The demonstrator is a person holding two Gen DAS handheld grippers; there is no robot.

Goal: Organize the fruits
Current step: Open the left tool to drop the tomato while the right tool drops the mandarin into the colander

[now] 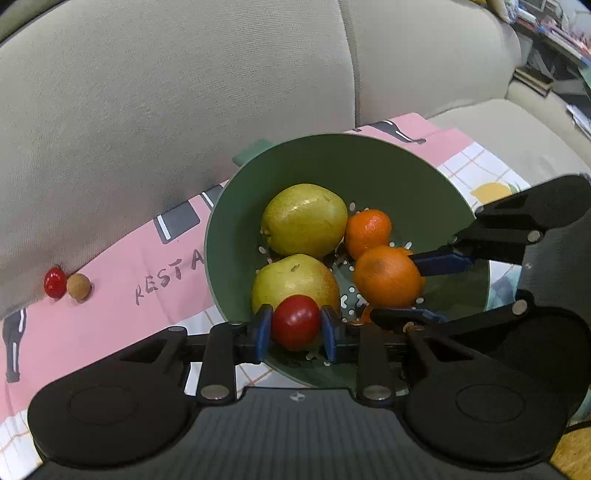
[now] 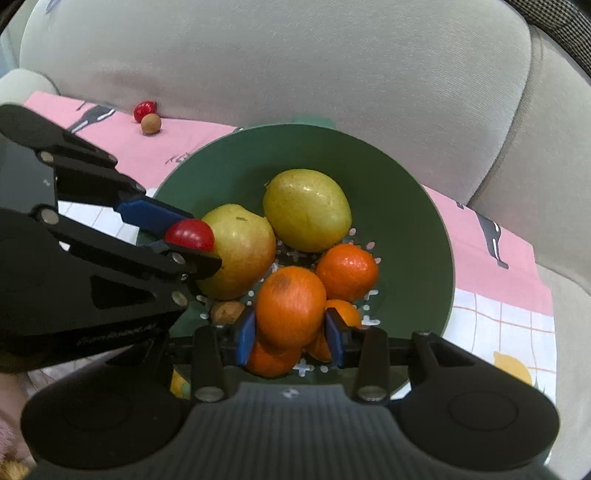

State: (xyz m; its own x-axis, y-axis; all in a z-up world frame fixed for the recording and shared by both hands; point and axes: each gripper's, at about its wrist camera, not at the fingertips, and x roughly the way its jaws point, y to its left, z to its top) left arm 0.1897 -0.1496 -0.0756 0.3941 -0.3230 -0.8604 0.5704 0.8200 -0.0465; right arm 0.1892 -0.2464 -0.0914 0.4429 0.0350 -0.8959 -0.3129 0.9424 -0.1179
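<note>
A green colander bowl [image 1: 388, 166] [image 2: 413, 229] sits on a pink patterned cloth. It holds two yellow-green pears [image 1: 303, 219] [image 2: 306, 210] and several oranges [image 1: 367, 230] [image 2: 347, 271]. My left gripper [image 1: 296, 325] is shut on a red cherry tomato [image 1: 296, 322] [image 2: 190, 234] above the bowl's near rim, in front of the nearer pear [image 1: 291, 277]. My right gripper [image 2: 290, 326] is shut on an orange [image 2: 290, 306] [image 1: 388, 275] inside the bowl. A brown nut-like fruit [image 2: 226, 312] lies in the bowl by the left gripper.
A red strawberry-like fruit [image 1: 54, 282] [image 2: 144, 109] and a small tan round fruit [image 1: 78, 285] [image 2: 150, 123] lie on the cloth [image 1: 140, 258] against the beige sofa back [image 1: 166, 92]. Cluttered shelves [image 1: 554, 33] stand far right.
</note>
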